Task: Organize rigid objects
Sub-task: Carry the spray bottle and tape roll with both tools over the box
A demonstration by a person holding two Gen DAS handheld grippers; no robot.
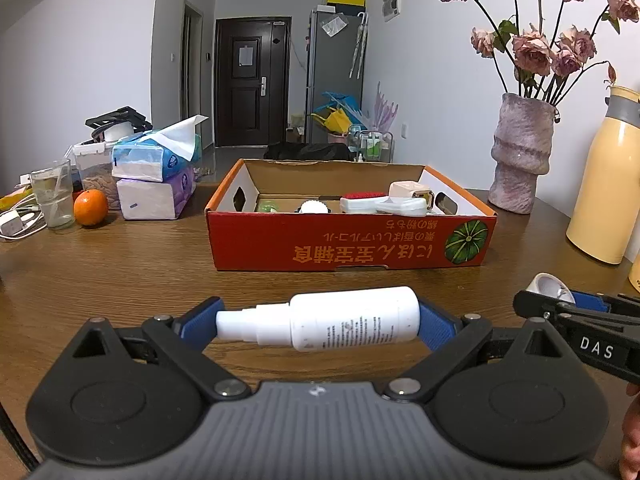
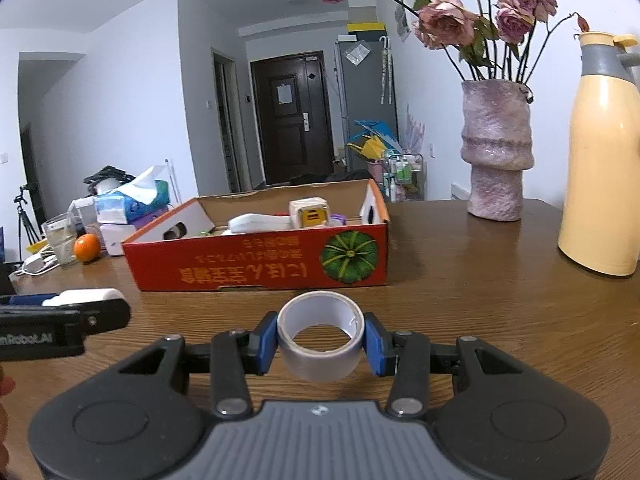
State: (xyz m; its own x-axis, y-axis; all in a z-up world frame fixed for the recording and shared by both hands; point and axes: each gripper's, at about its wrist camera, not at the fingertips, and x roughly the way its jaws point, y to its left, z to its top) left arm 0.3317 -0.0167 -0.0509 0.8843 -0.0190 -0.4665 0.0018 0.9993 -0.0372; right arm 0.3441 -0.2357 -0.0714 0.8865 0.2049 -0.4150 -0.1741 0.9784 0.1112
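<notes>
My left gripper (image 1: 318,322) is shut on a white spray bottle (image 1: 340,318), held lengthwise between its blue pads above the wooden table. A roll of pale tape (image 2: 320,338) sits clamped in my right gripper (image 2: 320,340), its hole facing up. Ahead of both stands an open red cardboard box (image 1: 352,240) (image 2: 260,264) with a pumpkin print. Inside it lie a white brush (image 1: 384,204), a cream cube-shaped device (image 2: 308,212) and other small items. The right gripper (image 1: 548,296) shows at the right edge of the left wrist view; the left one (image 2: 80,304) at the left of the right wrist view.
A purple vase of dried roses (image 1: 520,152) and a yellow thermos jug (image 2: 604,168) stand at the right of the table (image 1: 120,272). At the far left are tissue packs (image 1: 156,176), an orange (image 1: 91,207), a glass (image 1: 54,196) and chargers.
</notes>
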